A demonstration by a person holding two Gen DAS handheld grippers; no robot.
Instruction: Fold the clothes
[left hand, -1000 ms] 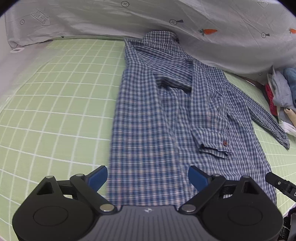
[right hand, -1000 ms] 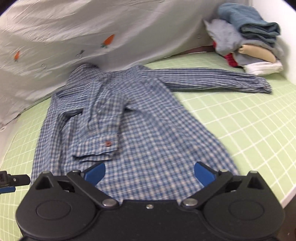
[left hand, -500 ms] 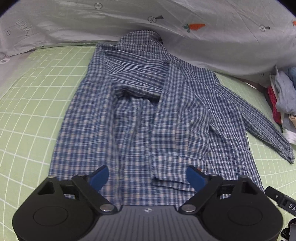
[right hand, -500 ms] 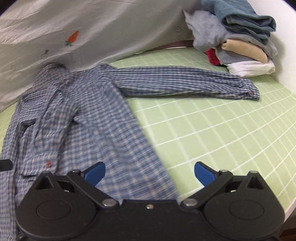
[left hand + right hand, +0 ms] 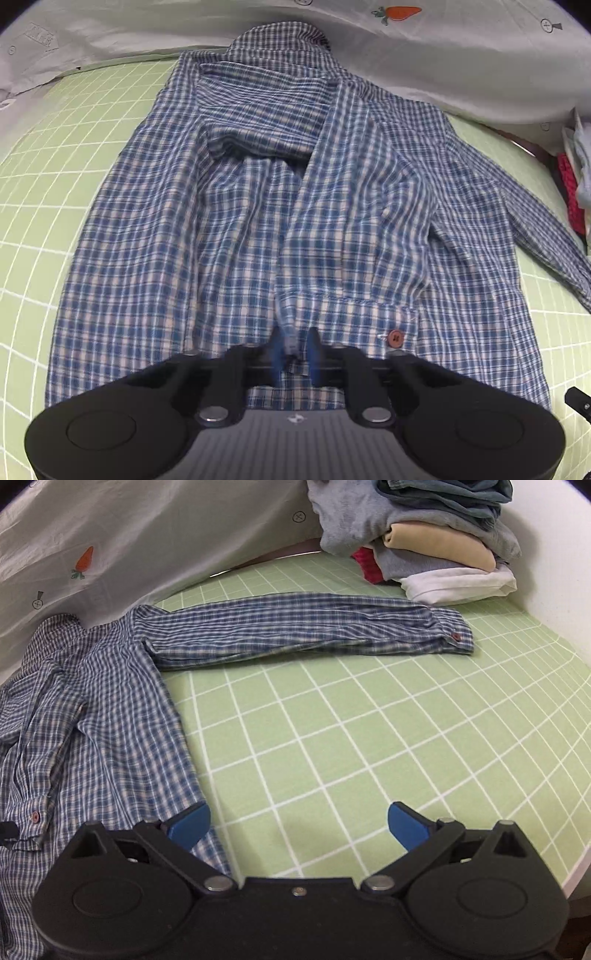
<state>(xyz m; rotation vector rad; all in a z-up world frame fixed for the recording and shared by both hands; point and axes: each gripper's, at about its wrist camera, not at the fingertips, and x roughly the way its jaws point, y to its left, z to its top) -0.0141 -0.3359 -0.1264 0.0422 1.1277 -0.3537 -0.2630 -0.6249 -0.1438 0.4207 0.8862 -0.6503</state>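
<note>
While the green checked bed sheet [image 5: 369, 720] is spread flat, a blue plaid shirt [image 5: 258, 221] is laid along its far edge, one sleeve [image 5: 306, 627] stretched toward stacked clothes [image 5: 436, 535] in the far right corner. Cuff fabric is pinched by the left gripper [image 5: 295, 350]; the right gripper [image 5: 299, 823] is held wide, empty.

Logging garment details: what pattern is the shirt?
Blue-and-white check shirt; clearest in the left wrist view.
</note>
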